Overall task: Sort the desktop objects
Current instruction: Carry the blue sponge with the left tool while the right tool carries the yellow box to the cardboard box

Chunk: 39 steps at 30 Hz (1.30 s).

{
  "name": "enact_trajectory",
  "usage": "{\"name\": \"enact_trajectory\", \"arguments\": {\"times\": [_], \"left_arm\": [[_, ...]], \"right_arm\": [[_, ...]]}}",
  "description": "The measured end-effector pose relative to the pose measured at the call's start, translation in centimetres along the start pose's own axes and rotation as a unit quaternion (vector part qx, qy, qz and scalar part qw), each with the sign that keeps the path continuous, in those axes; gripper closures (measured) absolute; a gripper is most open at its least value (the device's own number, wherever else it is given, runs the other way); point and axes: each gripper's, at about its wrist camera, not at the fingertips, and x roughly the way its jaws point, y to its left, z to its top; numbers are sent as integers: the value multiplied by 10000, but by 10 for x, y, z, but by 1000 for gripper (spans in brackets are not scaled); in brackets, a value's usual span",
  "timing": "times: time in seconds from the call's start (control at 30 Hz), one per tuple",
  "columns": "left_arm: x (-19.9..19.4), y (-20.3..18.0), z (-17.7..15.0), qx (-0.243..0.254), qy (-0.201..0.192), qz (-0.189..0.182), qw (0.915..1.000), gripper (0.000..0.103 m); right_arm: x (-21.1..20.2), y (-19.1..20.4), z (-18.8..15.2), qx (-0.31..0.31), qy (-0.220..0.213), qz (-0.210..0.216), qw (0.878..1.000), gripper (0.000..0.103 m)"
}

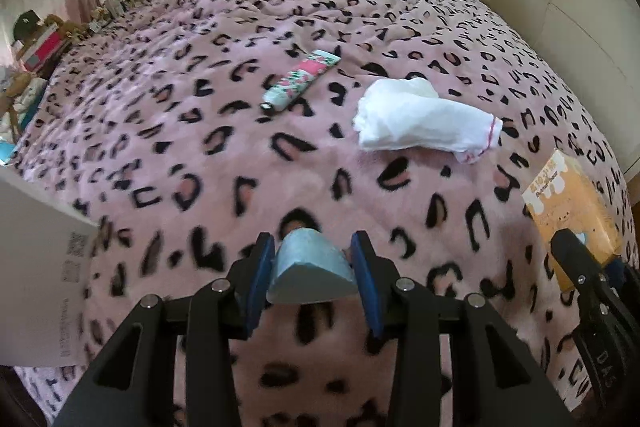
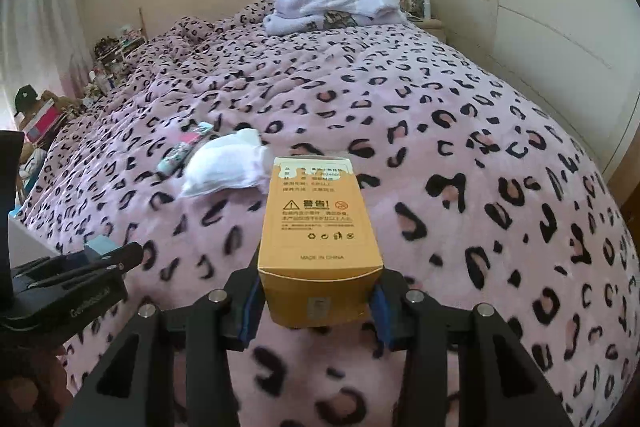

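Left wrist view: the left gripper clamps a pale blue wedge; the right gripper (alongside, rightward) grips an orange carton, long axis pointing away from it, above the leopard-print blanket.

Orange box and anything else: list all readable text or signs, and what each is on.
"MADE IN CHINA": orange box, near its bottom edge.
"警告!" with warning triangle: same box.
Other lines on the box: too small.
White box, QR code and print: blurred.
Lettering on each gripper body: unclear.
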Motion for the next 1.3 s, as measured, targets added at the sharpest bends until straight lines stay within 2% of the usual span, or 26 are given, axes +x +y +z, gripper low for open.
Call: {"name": "enact_trajectory", "arguments": {"times": [0.33, 0.57, 0.67, 0.83, 1.03, 1.3], "left_arm": [[-56, 40, -44, -59, 172, 119, 9998, 63], [-100, 84, -71, -431, 96, 213, 9988, 62], [-121, 110, -78, -650, -17, 368, 9972, 62], [-152, 151, -88, -969, -177, 680, 9928, 62], [-186, 189, -99, -1352, -319, 834, 9868, 62], [-234, 236, -108, -1892, -591, 1097, 9740, 62]], "right_arm": [[-39, 46, -38, -172, 354, 216, 9990, 58], [-77, 93, -50, -486, 317, 403, 9975, 58], [-91, 114, -48, -646, 254, 493, 9964, 58], [-111, 156, -47, -992, 135, 671, 9927, 58], [-133, 203, -45, -1358, 57, 912, 9865, 58], [-158, 247, -38, -1781, -45, 1115, 9777, 58]]}}
